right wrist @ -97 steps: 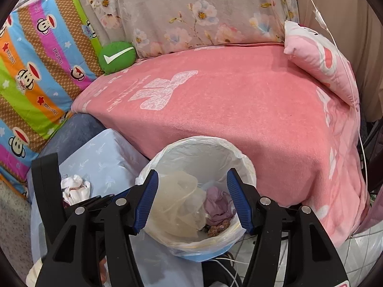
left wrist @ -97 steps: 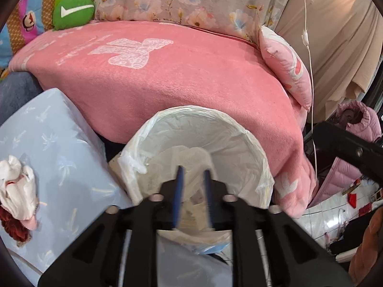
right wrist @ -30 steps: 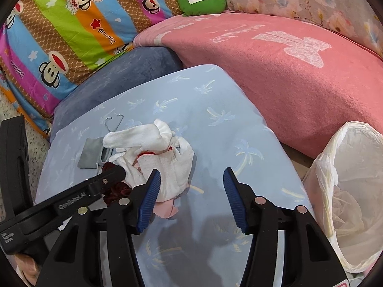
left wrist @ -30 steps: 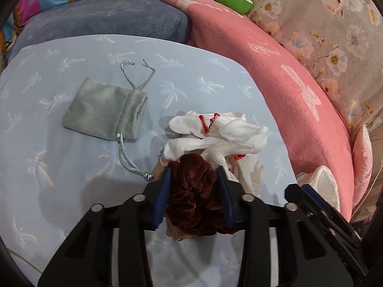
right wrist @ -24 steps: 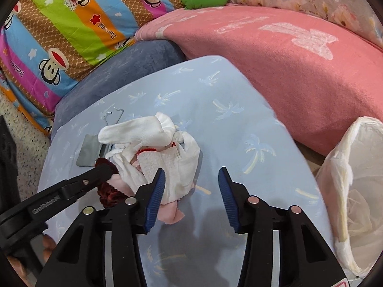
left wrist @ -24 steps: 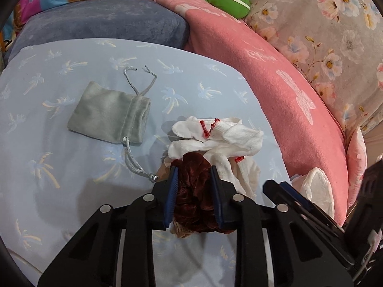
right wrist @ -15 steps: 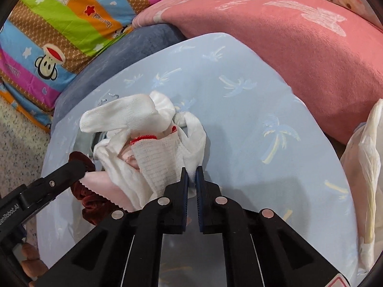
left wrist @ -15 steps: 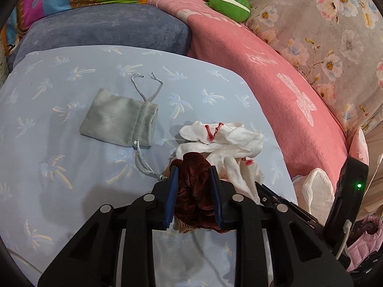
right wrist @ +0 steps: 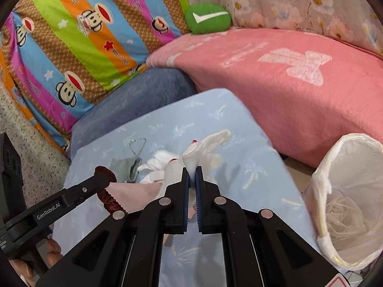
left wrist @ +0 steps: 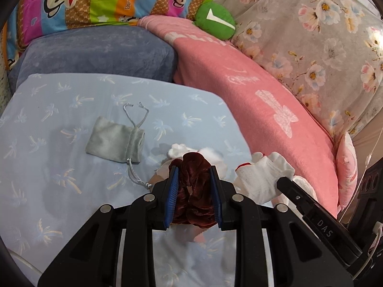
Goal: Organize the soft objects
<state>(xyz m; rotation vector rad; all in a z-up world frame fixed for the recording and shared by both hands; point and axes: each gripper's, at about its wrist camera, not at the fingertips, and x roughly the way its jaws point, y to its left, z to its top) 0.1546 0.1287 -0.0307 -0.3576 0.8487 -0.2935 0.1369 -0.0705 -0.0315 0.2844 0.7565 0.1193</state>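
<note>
My left gripper (left wrist: 193, 171) is shut on a dark red velvet scrunchie (left wrist: 194, 192), held just above the light blue palm-print cushion (left wrist: 71, 179). The same scrunchie (right wrist: 109, 197) shows at the left gripper's tip in the right wrist view. My right gripper (right wrist: 191, 167) is shut on a white knit glove (right wrist: 205, 146) with red trim, lifted off the cushion. That glove (left wrist: 262, 175) hangs at the right gripper's tip in the left wrist view. More white gloves (right wrist: 158, 161) and a pale pink cloth (right wrist: 138, 196) lie beneath. A grey drawstring pouch (left wrist: 115, 142) lies flat to the left.
A bin lined with a white bag (right wrist: 344, 198) stands right of the cushion. Behind are a pink blanket (right wrist: 299, 83), a blue-grey cushion (left wrist: 95, 55), a striped cartoon pillow (right wrist: 71, 35), a green plush (left wrist: 214, 20) and floral fabric (left wrist: 311, 35).
The right gripper closed on the white glove and lifted it away from the pile. The left gripper closed on the scrunchie and rose with it. Both views pulled back from the cushion.
</note>
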